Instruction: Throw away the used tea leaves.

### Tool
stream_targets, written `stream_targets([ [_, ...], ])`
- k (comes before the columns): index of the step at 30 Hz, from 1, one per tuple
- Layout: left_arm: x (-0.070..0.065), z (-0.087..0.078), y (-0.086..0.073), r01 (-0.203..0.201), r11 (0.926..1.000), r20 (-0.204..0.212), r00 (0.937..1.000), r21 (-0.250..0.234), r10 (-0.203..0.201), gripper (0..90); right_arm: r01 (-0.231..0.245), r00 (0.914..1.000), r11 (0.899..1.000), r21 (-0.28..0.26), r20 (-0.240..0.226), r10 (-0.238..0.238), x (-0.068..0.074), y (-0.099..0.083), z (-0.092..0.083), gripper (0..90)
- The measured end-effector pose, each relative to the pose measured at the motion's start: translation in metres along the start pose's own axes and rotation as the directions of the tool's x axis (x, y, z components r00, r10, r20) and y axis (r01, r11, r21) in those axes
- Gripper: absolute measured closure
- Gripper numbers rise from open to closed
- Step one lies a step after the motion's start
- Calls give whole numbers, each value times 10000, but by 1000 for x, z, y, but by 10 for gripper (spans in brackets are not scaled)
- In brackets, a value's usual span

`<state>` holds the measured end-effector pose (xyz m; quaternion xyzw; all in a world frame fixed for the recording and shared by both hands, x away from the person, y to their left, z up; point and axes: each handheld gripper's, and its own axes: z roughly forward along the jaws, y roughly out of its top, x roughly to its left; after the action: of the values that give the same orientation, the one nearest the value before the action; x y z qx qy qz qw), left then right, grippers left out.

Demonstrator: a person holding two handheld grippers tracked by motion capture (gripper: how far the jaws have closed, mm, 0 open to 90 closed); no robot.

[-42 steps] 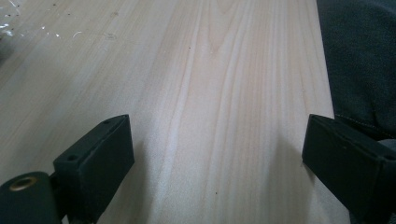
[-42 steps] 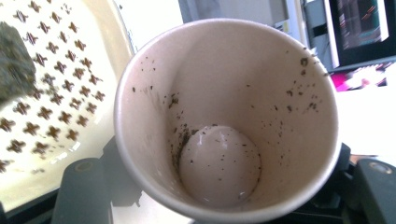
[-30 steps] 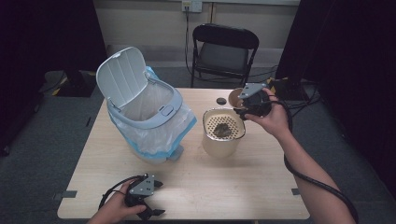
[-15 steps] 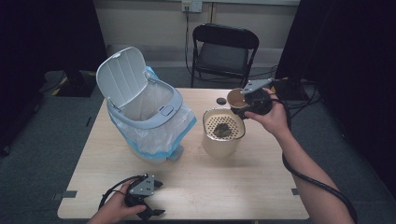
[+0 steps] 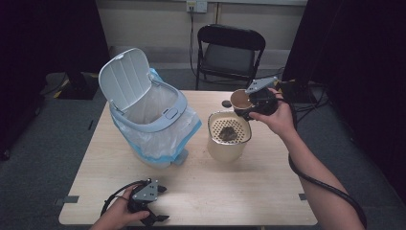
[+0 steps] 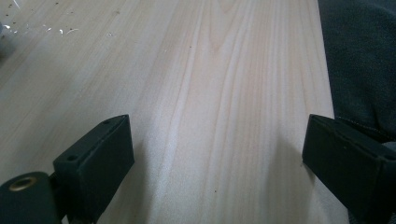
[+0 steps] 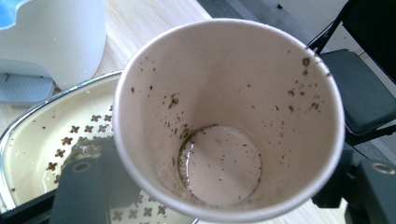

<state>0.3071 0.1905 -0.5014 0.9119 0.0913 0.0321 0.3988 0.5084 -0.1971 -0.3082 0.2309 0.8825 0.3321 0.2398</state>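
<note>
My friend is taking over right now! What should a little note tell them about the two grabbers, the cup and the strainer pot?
Right gripper: shut on the paper cup, held tilted above the far rim of the strainer pot.
Left gripper: open, nothing between its jaws, resting at the near edge of the table.
Cup: nearly empty, just a few dark flecks and a wet film on its bottom.
Strainer pot: a dark clump of dregs sits on its perforated insert.
Bin: lid up, liner in, left of the pot.
Done: cup looks poured out.
Left: probably drop the cup in the bin.
</note>
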Motion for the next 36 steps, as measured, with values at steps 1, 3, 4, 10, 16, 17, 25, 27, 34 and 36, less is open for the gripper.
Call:
stream_targets([
  [1, 0, 0, 0, -9, 10000, 4, 10000, 33, 9, 83, -55, 10000, 10000, 50, -38, 55, 1, 1, 0, 282],
  [3, 0, 0, 0, -8, 10000, -5, 10000, 14, 8, 83, -13, 10000, 10000, 44, -93, 14, 1, 3, -1, 282],
  [4, 0, 0, 0, -4, 10000, -10, 10000, 12, 4, 83, -6, 9999, 10000, 18, -102, 6, 1, 4, -1, 281],
  [10, 0, 0, 0, -13, 10000, 6, 10000, 31, 13, 82, -65, 9994, 10000, -13, -326, 64, 1, 9, -2, 281],
  [16, 0, 0, 0, -8, 10000, 11, 10000, 33, 8, 82, -532, 9973, 9986, -63, -506, 528, 1, 18, -2, 281],
  [17, 0, 0, 0, -18, 10000, 12, 10000, 28, 18, 82, -591, 9963, 9982, -58, -630, 587, 1, 19, -2, 281],
  [25, 0, 0, 0, -8, 10000, 32, 10000, 18, 8, 81, -957, 9904, 9952, -227, -1025, 929, 1, 29, -1, 280],
  [27, 0, 0, 0, -19, 10000, 33, 10000, 38, 19, 81, -870, 9913, 9960, -206, -1013, 845, 1, 32, 0, 280],
  [34, 0, 0, 0, -25, 10000, 21, 10000, 28, 25, 81, -742, 9914, 9971, -180, -1098, 718, 3, 39, 0, 279],
  [36, 0, 0, 0, -21, 10000, 22, 10000, 20, 21, 81, -765, 9908, 9969, -196, -1130, 738, 4, 43, 0, 279],
])
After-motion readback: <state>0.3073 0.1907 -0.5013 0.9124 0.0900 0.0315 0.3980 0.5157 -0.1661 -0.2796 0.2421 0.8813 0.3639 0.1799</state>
